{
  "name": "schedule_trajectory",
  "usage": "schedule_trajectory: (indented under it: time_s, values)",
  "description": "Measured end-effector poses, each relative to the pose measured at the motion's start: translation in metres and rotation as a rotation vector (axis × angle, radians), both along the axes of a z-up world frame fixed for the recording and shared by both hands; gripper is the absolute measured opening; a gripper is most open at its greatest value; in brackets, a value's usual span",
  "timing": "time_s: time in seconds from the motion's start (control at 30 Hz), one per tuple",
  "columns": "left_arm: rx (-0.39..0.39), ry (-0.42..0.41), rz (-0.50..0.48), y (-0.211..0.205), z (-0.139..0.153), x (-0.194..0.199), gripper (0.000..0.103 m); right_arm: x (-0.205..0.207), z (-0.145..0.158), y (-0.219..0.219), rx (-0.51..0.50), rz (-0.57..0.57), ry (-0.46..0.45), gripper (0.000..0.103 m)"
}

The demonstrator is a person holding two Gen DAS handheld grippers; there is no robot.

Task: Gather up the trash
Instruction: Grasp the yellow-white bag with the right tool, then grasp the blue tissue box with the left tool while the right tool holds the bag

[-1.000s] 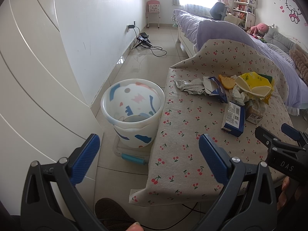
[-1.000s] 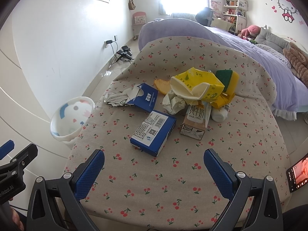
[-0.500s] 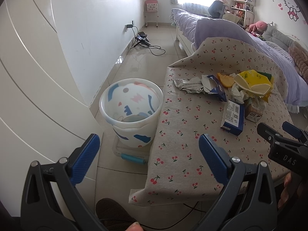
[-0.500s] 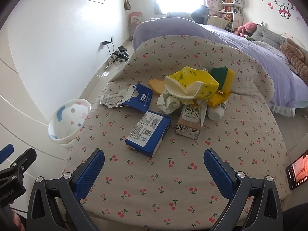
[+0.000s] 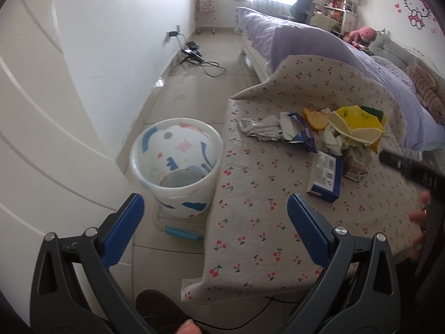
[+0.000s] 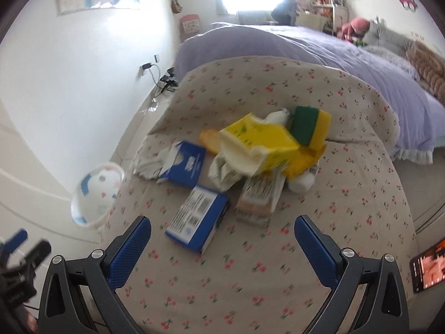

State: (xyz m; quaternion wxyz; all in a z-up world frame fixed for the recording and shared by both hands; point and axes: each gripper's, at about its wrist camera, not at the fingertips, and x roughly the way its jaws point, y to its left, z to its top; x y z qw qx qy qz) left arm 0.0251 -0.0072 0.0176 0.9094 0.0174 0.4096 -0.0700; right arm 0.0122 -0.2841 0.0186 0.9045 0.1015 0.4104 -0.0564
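trash lay heaped mid-table; right gripper (image 6: 222, 239) was wide open and empty, nearest the blue box (image 6: 196, 220), blurred, probably flat; best taken across its narrow sides; left gripper (image 5: 212, 217) open, empty, beside bin (image 5: 175, 167)

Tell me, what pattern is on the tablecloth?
Small red cherries on beige tablecloth, clearest in the left wrist view.

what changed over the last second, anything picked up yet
Nothing has been grasped. The right gripper has advanced toward the blue rectangular carton, jaws open. The left gripper stayed open near the white patterned bin. The trash pile is unmoved.
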Motion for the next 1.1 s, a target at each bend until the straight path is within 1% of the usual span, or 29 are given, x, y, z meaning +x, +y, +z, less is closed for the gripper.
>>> schedule_trajectory:
  time_s: [0.03,0.1,0.2,0.3,0.37,0.47,0.5,0.53,0.57,0.6,0.63,0.67,0.73,0.9,1.0,1.1]
  values:
    - [-0.003,0.006,-0.012,-0.001,0.001,0.004,0.102,0.005,0.003,-0.008,0.002,-0.004,0.000,0.103]
    - [0.003,0.018,-0.020,-0.004,0.003,0.011,0.102,0.018,0.008,-0.024,-0.037,-0.004,0.013,0.103]
    - [0.010,0.043,-0.034,-0.007,0.003,0.026,0.102,0.038,0.009,-0.039,-0.051,0.042,0.046,0.103]
    - [0.018,0.071,-0.066,-0.014,0.003,0.041,0.102,0.059,0.003,-0.041,-0.078,0.092,0.105,0.103]
    - [0.024,0.087,-0.090,-0.020,0.003,0.051,0.102,0.068,-0.002,-0.041,-0.110,0.105,0.123,0.103]
    - [0.003,0.095,-0.126,-0.026,0.000,0.064,0.102,0.084,-0.013,-0.044,-0.114,0.116,0.152,0.101]
    - [-0.005,0.097,-0.134,-0.027,-0.002,0.068,0.102,0.089,-0.018,-0.046,-0.108,0.116,0.163,0.099]
    - [-0.018,0.098,-0.146,-0.029,-0.005,0.071,0.102,0.092,-0.023,-0.047,-0.106,0.116,0.172,0.090]
    - [-0.032,0.101,-0.159,-0.032,-0.009,0.074,0.102,0.094,-0.027,-0.048,-0.103,0.118,0.179,0.077]
    - [-0.045,0.108,-0.169,-0.034,-0.013,0.077,0.102,0.097,-0.031,-0.049,-0.098,0.124,0.192,0.070]
    - [-0.061,0.125,-0.181,-0.039,-0.018,0.082,0.102,0.100,-0.034,-0.049,-0.095,0.129,0.199,0.058]
    - [-0.073,0.138,-0.195,-0.044,-0.021,0.086,0.101,0.102,-0.035,-0.050,-0.088,0.138,0.200,0.053]
    - [-0.091,0.152,-0.222,-0.056,-0.025,0.094,0.099,0.103,-0.036,-0.050,-0.080,0.153,0.184,0.053]
    - [-0.128,0.155,-0.241,-0.080,-0.029,0.110,0.098,0.098,-0.027,-0.053,-0.070,0.161,0.131,0.051]
    - [-0.136,0.147,-0.253,-0.097,-0.032,0.117,0.097,0.092,-0.017,-0.059,-0.049,0.148,0.092,0.051]
    - [-0.128,0.139,-0.263,-0.113,-0.037,0.121,0.096,0.083,-0.009,-0.070,-0.029,0.124,0.057,0.051]
